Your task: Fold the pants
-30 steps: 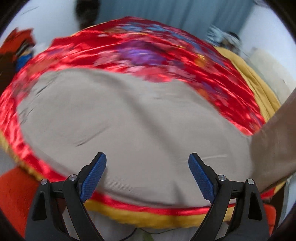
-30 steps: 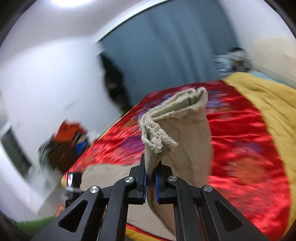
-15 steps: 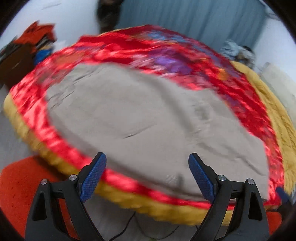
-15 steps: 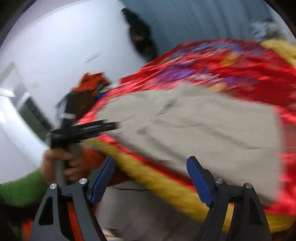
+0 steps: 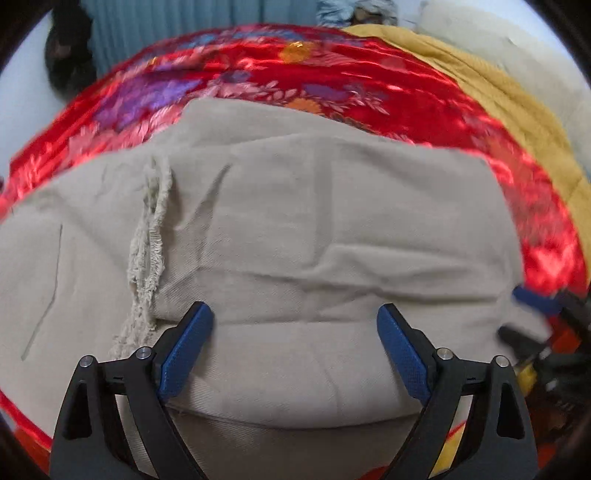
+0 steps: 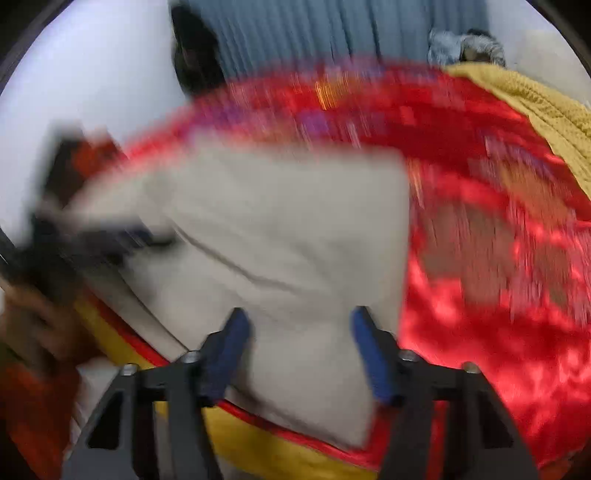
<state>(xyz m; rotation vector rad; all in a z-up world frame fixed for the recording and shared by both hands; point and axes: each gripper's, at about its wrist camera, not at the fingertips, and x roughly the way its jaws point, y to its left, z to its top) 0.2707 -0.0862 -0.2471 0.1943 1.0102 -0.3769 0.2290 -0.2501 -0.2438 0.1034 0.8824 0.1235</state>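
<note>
The beige pants (image 5: 295, 229) lie folded on the red floral bedspread (image 5: 295, 77). A frayed hem (image 5: 151, 243) lies on top at the left. My left gripper (image 5: 295, 332) is open and empty, just above the near part of the pants. The right wrist view is blurred by motion: the pants (image 6: 280, 240) lie by the bed's near edge, and my right gripper (image 6: 301, 332) is open and empty over their near end. The right gripper also shows at the right edge of the left wrist view (image 5: 535, 306).
A yellow blanket (image 5: 509, 110) covers the bed's right side. The bed's yellow-trimmed front edge (image 6: 258, 443) is close below the grippers. A blue curtain (image 6: 332, 33) and a dark hanging shape (image 6: 192, 51) stand behind. My left hand with its gripper (image 6: 74, 236) is at the left.
My right gripper was shut on the pants' hem and held it up; it has laid the leg over, let go and opened. My left gripper moved in closer over the pants.
</note>
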